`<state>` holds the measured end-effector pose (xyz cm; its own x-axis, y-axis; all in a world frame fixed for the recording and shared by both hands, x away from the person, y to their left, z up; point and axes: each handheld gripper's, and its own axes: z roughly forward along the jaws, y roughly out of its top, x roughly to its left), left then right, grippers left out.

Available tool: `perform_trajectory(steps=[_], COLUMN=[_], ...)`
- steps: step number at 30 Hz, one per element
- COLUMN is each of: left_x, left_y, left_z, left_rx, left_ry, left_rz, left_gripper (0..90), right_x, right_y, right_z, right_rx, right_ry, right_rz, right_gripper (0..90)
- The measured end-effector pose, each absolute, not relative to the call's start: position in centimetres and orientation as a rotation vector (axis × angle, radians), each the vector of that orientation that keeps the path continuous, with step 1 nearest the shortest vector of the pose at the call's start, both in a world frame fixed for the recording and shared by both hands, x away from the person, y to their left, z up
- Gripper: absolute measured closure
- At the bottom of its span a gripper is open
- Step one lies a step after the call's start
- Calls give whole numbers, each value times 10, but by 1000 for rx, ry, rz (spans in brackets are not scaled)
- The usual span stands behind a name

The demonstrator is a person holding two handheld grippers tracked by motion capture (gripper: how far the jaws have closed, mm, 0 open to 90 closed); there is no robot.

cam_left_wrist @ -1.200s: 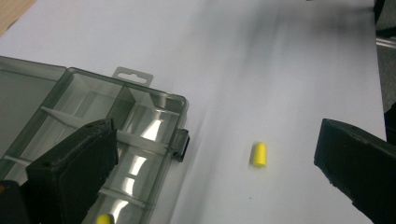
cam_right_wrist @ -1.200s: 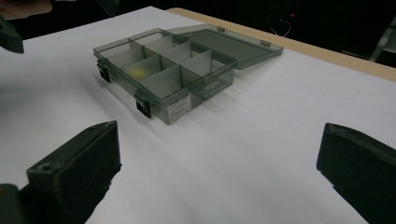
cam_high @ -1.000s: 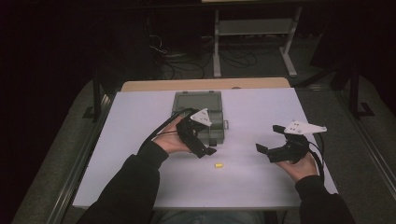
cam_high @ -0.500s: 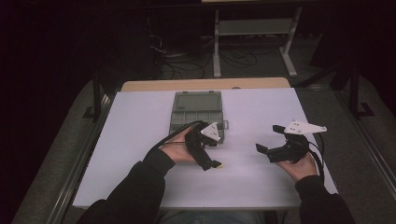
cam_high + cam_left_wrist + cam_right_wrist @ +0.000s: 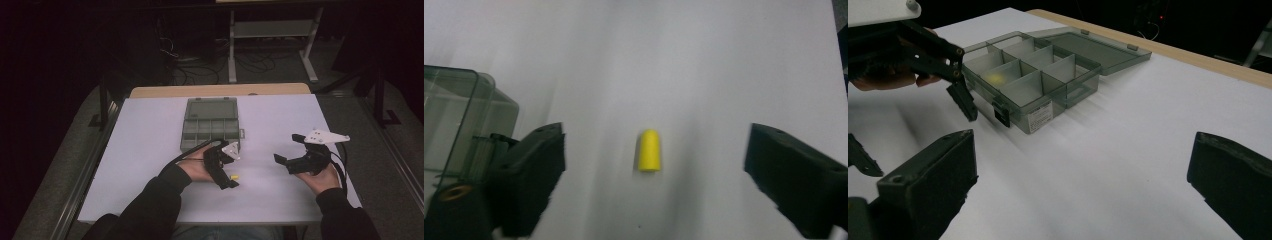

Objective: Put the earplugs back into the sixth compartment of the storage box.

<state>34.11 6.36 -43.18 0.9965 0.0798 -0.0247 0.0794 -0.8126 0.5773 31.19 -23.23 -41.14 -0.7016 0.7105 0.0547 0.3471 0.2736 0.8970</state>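
Observation:
A small yellow cylinder (image 5: pixel 650 150) lies on the white table, between the wide-apart jaws of my left gripper (image 5: pixel 654 165), untouched by either. In the high view that yellow cylinder (image 5: pixel 233 176) sits just in front of the grey compartment box (image 5: pixel 210 125), with my left gripper (image 5: pixel 231 170) low over it. The box (image 5: pixel 1048 75) has its lid folded back, and another yellow piece (image 5: pixel 995 77) rests in one compartment. My right gripper (image 5: pixel 288 147) hovers open and empty at the right, jaws (image 5: pixel 1083 185) pointing toward the box.
The white table (image 5: pixel 150 150) ends at a wooden strip (image 5: pixel 220 90) at the far side. Beyond it stand a metal frame (image 5: pixel 270 30) and floor cables. The box corner (image 5: pixel 454 120) is close to the left gripper's left jaw.
My left gripper has come off the box, toward the near side, and lowered around the yellow cylinder on the table. The right gripper has stayed put.

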Motion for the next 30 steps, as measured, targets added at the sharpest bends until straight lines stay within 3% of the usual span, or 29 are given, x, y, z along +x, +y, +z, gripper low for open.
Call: perform_trajectory(steps=[15,22,30], left_x=[342,342,345], left_y=[61,59,60], left_z=[-442,-444,-449], left_rx=[2565,2565,2563], left_ry=[52,36,69], left_rz=[-23,-23,3], left_gripper=[496,555,721], right_x=[312,312,312], right_y=[-232,-232,-231], right_z=[-411,-412,-412], right_rx=[967,963,966], right_ry=[2188,2191,2198], right_rz=[1395,1392,1389], right_gripper=[0,0,0])
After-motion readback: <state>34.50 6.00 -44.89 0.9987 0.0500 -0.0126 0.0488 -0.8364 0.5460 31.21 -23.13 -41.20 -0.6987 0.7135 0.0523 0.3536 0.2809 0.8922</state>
